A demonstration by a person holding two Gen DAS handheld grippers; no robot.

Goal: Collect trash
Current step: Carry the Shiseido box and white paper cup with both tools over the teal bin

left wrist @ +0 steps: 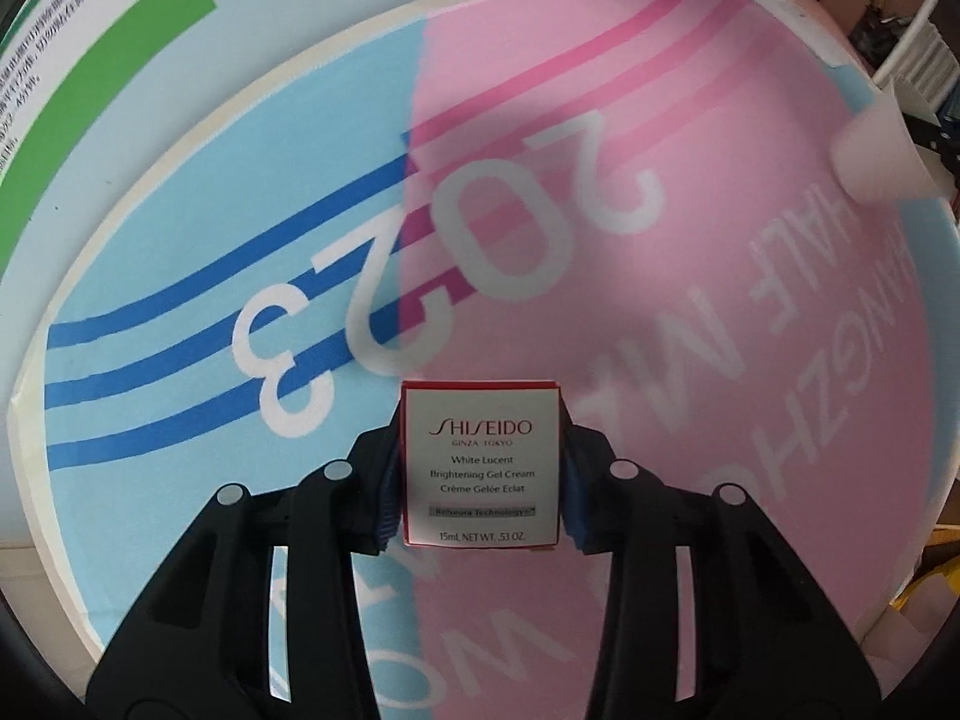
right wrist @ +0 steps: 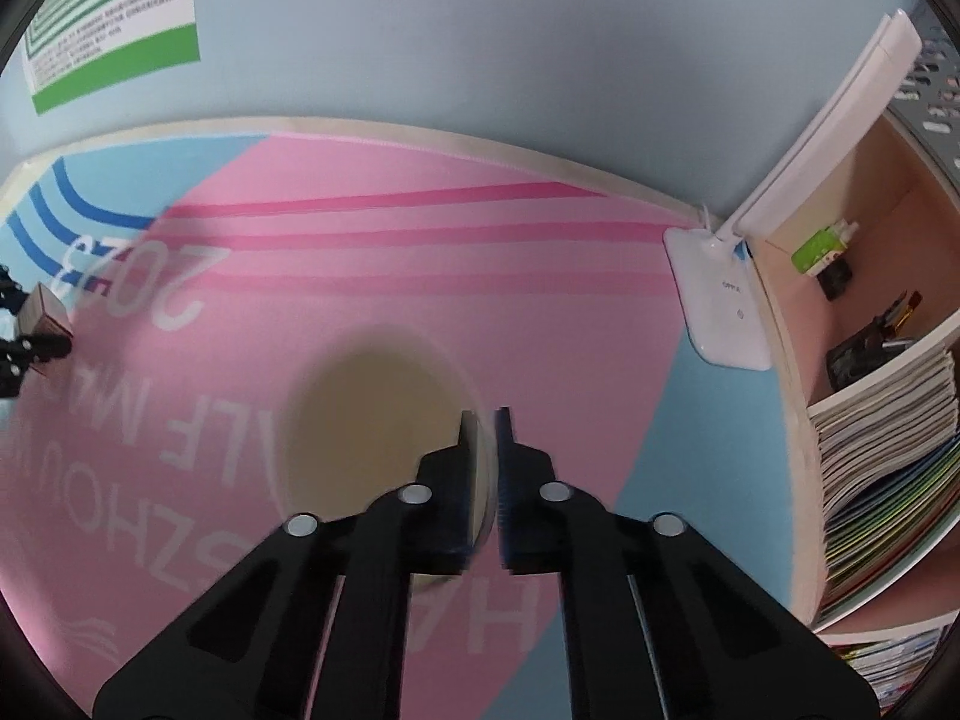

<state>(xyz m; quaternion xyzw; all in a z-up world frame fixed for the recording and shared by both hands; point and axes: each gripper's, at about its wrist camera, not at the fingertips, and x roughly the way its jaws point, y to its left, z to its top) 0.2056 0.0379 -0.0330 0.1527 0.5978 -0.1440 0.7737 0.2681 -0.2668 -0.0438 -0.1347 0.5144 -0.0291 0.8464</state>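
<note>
My left gripper (left wrist: pixel 482 468) is shut on a small white and red Shiseido cream box (left wrist: pixel 482 450) and holds it above the pink and blue mat (left wrist: pixel 600 150). The box and left gripper also show at the far left of the right wrist view (right wrist: pixel 42 309). My right gripper (right wrist: pixel 485 474) is shut on the rim of a pale paper cup (right wrist: pixel 372 408), seen blurred from above with its opening facing me. In the left wrist view the cup (left wrist: pixel 882 150) shows at the right edge, over the mat.
A white desk lamp (right wrist: pixel 720 300) stands at the mat's right edge. A shelf (right wrist: pixel 870 360) with stacked magazines and small items is to the right. A green and white poster (right wrist: pixel 108 18) hangs on the blue wall behind.
</note>
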